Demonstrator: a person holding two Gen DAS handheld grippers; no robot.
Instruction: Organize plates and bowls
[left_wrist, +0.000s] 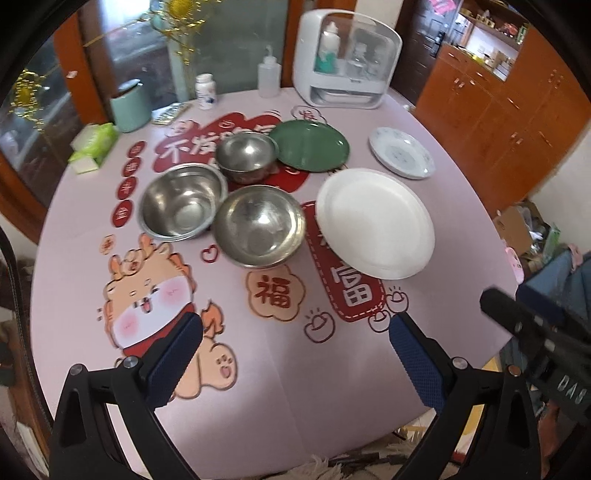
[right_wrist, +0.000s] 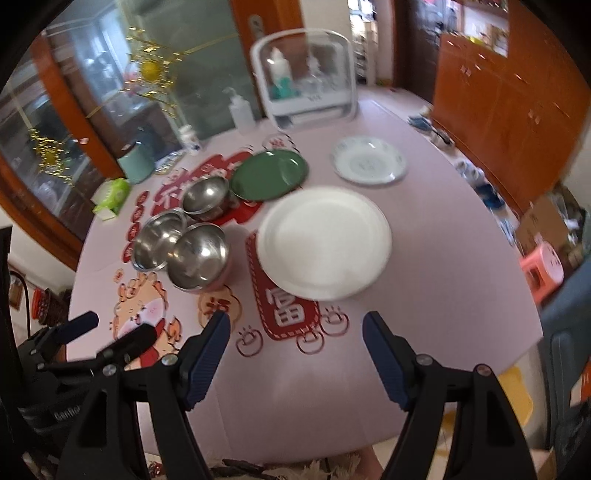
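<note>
Three steel bowls cluster mid-table: a near one (left_wrist: 259, 226) (right_wrist: 200, 256), a left one (left_wrist: 181, 201) (right_wrist: 157, 240) and a far one (left_wrist: 246, 155) (right_wrist: 206, 195). To their right lie a large white plate (left_wrist: 375, 221) (right_wrist: 324, 242), a green plate (left_wrist: 309, 144) (right_wrist: 269, 174) and a patterned white plate (left_wrist: 401, 152) (right_wrist: 368, 159). My left gripper (left_wrist: 295, 334) hovers open above the near table, empty. My right gripper (right_wrist: 296, 328) is open and empty too, just short of the white plate. The right gripper's body (left_wrist: 535, 332) shows at the left view's right edge.
The round table (left_wrist: 295, 387) carries a pink printed cloth. At its far side stand a white dish cabinet (left_wrist: 345, 61), a squeeze bottle (left_wrist: 268, 75), a pill bottle (left_wrist: 205, 90), a teal canister (left_wrist: 130, 105) and a tissue pack (left_wrist: 94, 146). Wooden cabinets (right_wrist: 509, 110) line the right.
</note>
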